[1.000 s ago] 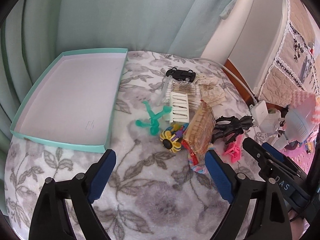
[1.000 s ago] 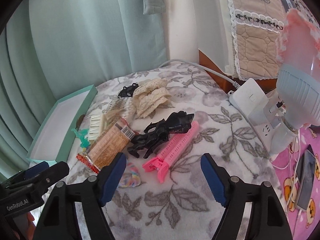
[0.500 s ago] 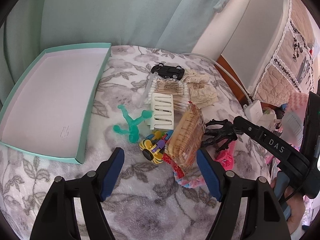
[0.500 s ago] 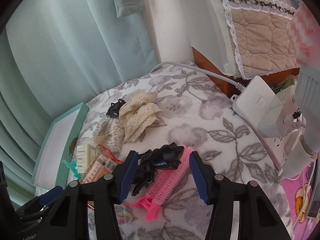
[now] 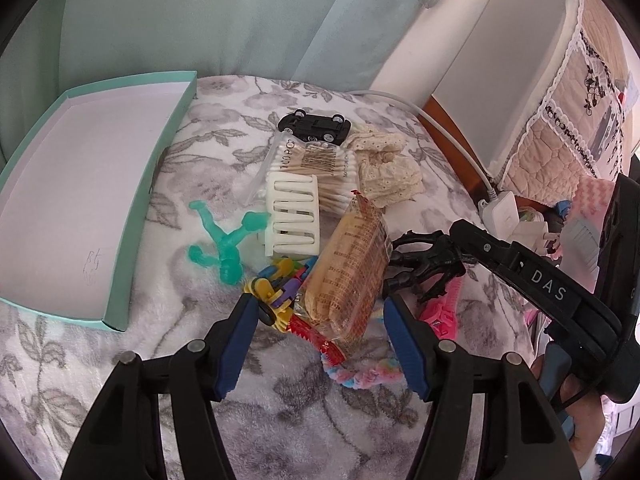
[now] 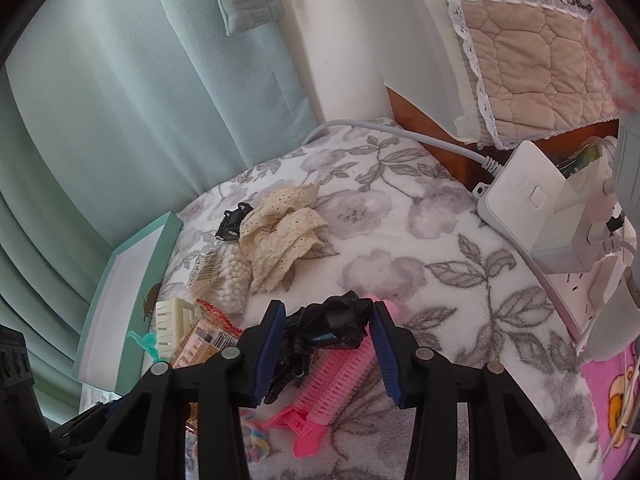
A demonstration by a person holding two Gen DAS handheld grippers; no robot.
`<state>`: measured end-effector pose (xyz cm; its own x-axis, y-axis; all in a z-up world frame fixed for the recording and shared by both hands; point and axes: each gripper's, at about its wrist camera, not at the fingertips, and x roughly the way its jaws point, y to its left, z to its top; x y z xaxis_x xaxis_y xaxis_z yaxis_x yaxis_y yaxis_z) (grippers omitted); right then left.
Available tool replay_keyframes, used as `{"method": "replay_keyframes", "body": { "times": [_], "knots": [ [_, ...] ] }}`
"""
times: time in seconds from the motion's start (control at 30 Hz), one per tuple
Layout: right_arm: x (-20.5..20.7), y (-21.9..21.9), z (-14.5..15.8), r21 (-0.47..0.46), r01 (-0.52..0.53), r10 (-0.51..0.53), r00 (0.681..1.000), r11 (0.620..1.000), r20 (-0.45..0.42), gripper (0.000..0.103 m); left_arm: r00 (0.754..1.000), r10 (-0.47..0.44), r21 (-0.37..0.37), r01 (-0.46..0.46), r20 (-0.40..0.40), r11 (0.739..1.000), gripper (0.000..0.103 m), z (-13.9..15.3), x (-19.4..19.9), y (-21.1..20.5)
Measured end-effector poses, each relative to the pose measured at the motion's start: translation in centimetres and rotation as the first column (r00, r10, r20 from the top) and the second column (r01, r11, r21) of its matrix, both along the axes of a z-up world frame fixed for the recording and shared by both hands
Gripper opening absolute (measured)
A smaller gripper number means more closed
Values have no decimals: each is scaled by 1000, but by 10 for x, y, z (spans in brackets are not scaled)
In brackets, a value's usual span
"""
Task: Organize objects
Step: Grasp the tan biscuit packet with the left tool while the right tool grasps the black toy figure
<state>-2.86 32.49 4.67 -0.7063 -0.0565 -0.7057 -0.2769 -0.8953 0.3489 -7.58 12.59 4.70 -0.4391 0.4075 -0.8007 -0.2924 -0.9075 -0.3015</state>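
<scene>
Both wrist views look down closely, sharing the black claw clip [image 5: 430, 258] [image 6: 336, 322], perhaps from opposite sides.

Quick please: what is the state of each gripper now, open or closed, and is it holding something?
Left gripper: open, around the snack packet, holding nothing.
Right gripper: open, around the black hair claw, not yet gripping.

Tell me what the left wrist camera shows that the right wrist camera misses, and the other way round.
Only the left wrist view shows the yellow and purple toy, the whole green stretchy figure, and the open left claw around the snack packet. Only the right wrist view shows the open right claw straddling the black hair clip, plus the white charger plugged into the power strip. Both share the teal box, toy car, cotton swabs, lace, cream comb and pink clip.
</scene>
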Motion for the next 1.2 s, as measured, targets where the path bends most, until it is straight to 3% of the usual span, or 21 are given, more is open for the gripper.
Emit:
{"method": "replay_keyframes", "body": {
  "times": [0.33,0.47,1.2],
  "knots": [
    [3,2,0,-13,0,0,1000,1000,-6,43,999,27,31,-28,35,999,66,-6,-3,-1],
    [6,2,2,-25,-3,2,1000,1000,-15,40,1000,18,45,-19,26,999,62,-2,1,-1],
    [11,-5,-1,-127,-64,59,997,990,-45,42,999,-18,106,13,51,994,60,-1,11,-5]
  ]
}}
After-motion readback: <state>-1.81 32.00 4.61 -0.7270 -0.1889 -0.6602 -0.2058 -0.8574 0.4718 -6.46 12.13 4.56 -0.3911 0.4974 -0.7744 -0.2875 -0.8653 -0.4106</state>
